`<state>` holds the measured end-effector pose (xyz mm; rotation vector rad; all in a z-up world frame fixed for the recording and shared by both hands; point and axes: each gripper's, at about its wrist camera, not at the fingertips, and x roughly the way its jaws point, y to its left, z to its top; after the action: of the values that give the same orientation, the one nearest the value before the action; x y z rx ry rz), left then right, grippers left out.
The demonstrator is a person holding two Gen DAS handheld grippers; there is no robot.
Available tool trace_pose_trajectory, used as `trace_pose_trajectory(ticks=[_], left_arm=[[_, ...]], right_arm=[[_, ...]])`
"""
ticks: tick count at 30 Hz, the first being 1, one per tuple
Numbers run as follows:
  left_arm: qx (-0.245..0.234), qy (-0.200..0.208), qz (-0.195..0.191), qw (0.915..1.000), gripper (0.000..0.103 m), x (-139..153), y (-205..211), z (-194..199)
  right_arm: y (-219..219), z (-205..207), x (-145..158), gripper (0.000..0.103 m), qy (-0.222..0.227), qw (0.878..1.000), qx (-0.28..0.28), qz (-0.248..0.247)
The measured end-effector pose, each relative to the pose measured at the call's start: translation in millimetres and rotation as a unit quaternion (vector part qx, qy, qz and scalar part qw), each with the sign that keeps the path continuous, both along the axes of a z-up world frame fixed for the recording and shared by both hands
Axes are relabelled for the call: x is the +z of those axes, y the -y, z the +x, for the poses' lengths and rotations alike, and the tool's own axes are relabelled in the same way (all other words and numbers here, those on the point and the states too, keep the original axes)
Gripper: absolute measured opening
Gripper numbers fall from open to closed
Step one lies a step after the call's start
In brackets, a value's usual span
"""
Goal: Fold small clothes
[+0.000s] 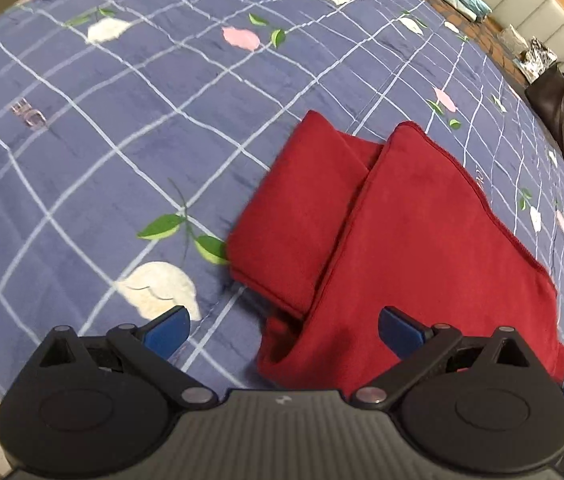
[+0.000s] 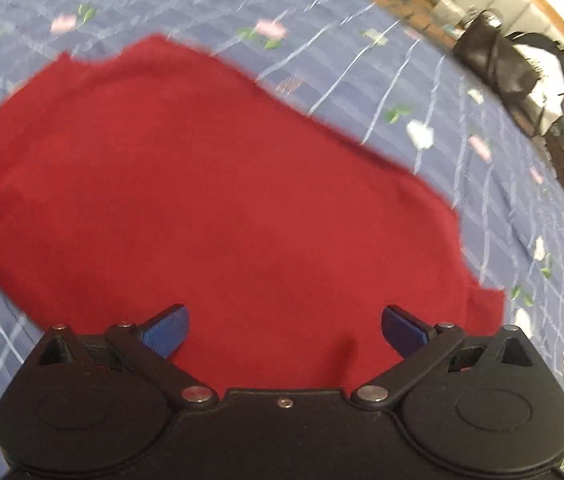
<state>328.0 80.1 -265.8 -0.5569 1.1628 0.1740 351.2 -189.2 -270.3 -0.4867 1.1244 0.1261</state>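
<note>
Both grippers, left [image 1: 283, 330] and right [image 2: 285, 330], jaws spread, above a plush red garment [image 1: 401, 232] on a checked floral bedspread [image 1: 102, 140].

We see soft, even indoor light with faint shadows and no glare. The left wrist view is mostly sharp; the right wrist view is smeared by motion blur, especially the bedspread [image 2: 461, 184]. Both bend strongly at the edges.

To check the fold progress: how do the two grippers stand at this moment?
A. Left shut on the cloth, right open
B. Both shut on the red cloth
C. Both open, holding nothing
C: the left gripper and right gripper both show blue fingertips spread wide, with the red garment lying free beneath.
</note>
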Motion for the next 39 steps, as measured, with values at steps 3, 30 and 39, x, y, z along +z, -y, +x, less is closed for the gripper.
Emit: trace_pose_trajectory(ticks=[3,30,39], left_arm=[[-0.006,-0.002,-0.024,0.9997,0.102,-9,-2,4],[0.01,-0.04,-0.055,0.9976,0.067,-23,12,22],[0.035,-0.049,-0.056,0.9966,0.066,-34,11,31]], right_arm=[[-1,-6,-17,0.102,-0.027,1.0,0.004,-0.003],[27,-7,-29,0.103,-0.033,0.996,-0.031,0.079],[30,-7,-28,0.103,-0.041,0.995,-0.025,0.084]])
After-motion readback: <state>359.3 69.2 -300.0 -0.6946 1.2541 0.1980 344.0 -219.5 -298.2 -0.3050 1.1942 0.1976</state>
